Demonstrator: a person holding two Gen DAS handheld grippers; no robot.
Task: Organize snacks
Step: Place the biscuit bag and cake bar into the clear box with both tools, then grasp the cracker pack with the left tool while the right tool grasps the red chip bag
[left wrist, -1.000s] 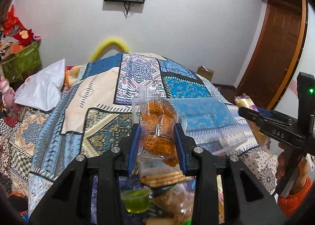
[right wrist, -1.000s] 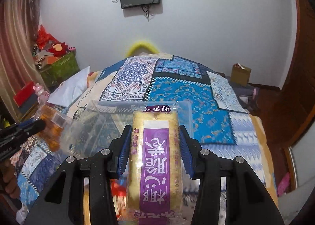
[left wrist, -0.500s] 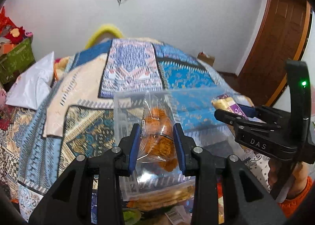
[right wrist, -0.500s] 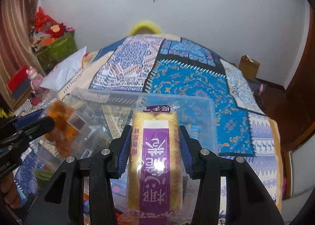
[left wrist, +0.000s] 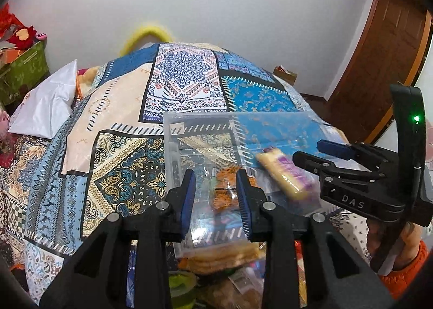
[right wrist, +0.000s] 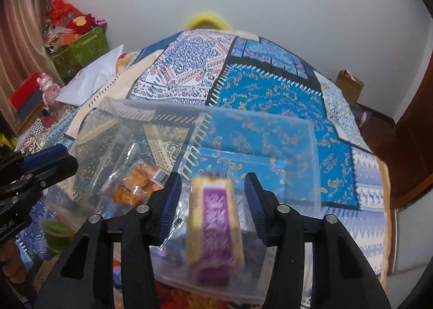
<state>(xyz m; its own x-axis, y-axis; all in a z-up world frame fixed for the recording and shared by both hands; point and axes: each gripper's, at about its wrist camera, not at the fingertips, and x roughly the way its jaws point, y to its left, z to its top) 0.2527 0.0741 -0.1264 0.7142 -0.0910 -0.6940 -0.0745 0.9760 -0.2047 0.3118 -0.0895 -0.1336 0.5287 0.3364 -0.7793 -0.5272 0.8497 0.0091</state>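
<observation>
Two snacks sit loose over the clear bin [right wrist: 303, 152]: let both drop cleanly inside, then lift away without snagging its walls. The left gripper [left wrist: 215, 195] has fingers spread around the orange bag [left wrist: 226, 190]; the right gripper [right wrist: 212, 200] has fingers spread, the cake [right wrist: 213, 217] between them, untouched.
</observation>
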